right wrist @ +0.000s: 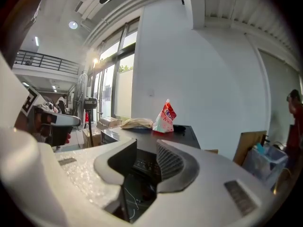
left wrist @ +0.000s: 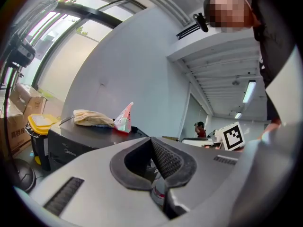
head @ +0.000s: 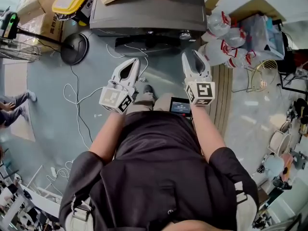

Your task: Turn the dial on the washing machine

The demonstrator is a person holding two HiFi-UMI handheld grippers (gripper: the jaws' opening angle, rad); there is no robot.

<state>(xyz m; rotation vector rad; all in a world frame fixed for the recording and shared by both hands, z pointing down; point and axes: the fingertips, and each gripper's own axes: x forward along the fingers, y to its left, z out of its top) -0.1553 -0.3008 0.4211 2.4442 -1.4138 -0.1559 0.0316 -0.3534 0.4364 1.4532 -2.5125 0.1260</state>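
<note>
White plastic right gripper (head: 191, 57) is hovering short of the dark-grey washing machine's (head: 144, 13) round silver dial (head: 185, 34), fingers narrowly apart and empty; left gripper's (head: 134, 61) fingers together.

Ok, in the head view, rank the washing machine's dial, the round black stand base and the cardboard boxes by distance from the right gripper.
1. dial, just ahead of the right gripper
2. round black stand base, on the floor, left
3. cardboard boxes, far upper left

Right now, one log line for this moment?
left tool shut, empty | right tool open, empty | dial untouched | both short of washing machine
</note>
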